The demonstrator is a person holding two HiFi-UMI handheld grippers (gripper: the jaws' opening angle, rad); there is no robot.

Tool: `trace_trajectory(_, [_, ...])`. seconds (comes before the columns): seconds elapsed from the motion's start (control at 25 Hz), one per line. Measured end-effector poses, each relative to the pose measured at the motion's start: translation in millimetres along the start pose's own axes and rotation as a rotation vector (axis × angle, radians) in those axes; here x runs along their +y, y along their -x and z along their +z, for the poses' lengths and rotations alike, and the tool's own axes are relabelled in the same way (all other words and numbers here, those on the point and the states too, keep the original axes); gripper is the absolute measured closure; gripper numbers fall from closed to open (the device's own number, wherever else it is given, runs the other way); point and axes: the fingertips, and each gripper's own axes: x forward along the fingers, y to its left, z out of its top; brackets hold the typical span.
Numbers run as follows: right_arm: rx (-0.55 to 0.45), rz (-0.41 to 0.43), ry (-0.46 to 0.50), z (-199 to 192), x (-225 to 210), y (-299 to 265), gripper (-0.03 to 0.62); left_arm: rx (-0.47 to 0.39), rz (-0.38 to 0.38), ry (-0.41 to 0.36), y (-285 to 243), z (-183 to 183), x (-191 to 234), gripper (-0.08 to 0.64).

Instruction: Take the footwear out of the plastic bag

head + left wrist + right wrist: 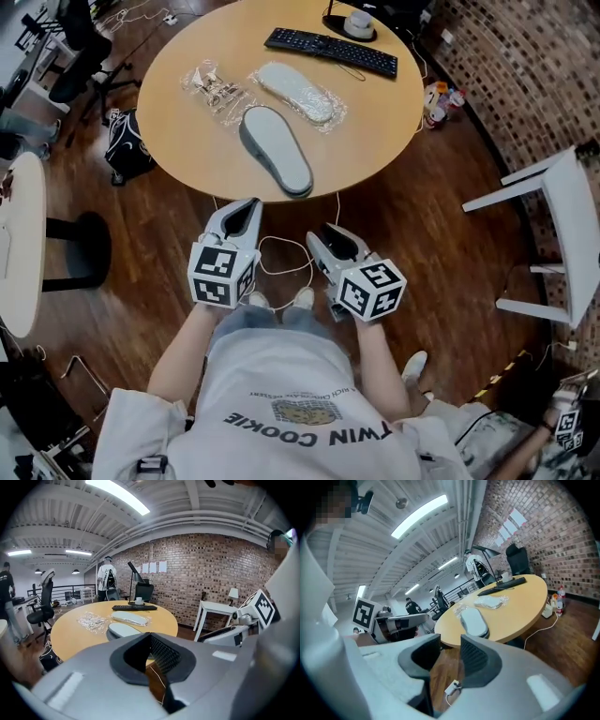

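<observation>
A bare grey slipper lies on the round wooden table near its front edge. Behind it a second slipper lies wrapped in a clear plastic bag. A crumpled empty bag rests to its left. Both grippers hang over the floor in front of the table, close to the person's body. My left gripper is shut, its tips meeting with nothing between them. My right gripper is open and empty, a gap showing between its pads. The bare slipper lies ahead of it.
A black keyboard and a small dish lie at the table's far side. A white side table stands at the right, a black bag left of the table. Cables trail on the wooden floor. People stand far off.
</observation>
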Motion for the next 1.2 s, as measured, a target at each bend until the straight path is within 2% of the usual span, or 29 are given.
trace_trajectory(0.28, [-0.016, -0.004, 0.15, -8.0, 72.9, 10.6, 0.527, -0.009, -0.015, 0.043, 60.8, -27.7, -27.9, 0.557])
trace_trajectory(0.48, [-0.011, -0.016, 0.228, -38.4, 135.5, 30.1, 0.552, -0.024, -0.027, 0.06, 123.0, -59.0, -45.8, 0.557])
trace_trajectory(0.64, [-0.02, -0.078, 0.258, -66.7, 184.6, 54.3, 0.586, -0.062, -0.038, 0.071, 182.3, -74.8, -58.3, 0.557])
trace_trajectory(0.8, [-0.029, -0.116, 0.263, -85.1, 225.0, 75.3, 0.589, -0.081, -0.056, 0.072, 227.9, -85.2, -70.9, 0.557])
trace_trajectory(1.2, [-0.056, -0.176, 0.248, -119.0, 270.9, 109.3, 0.589, -0.108, -0.136, 0.058, 280.2, -104.0, -107.6, 0.557])
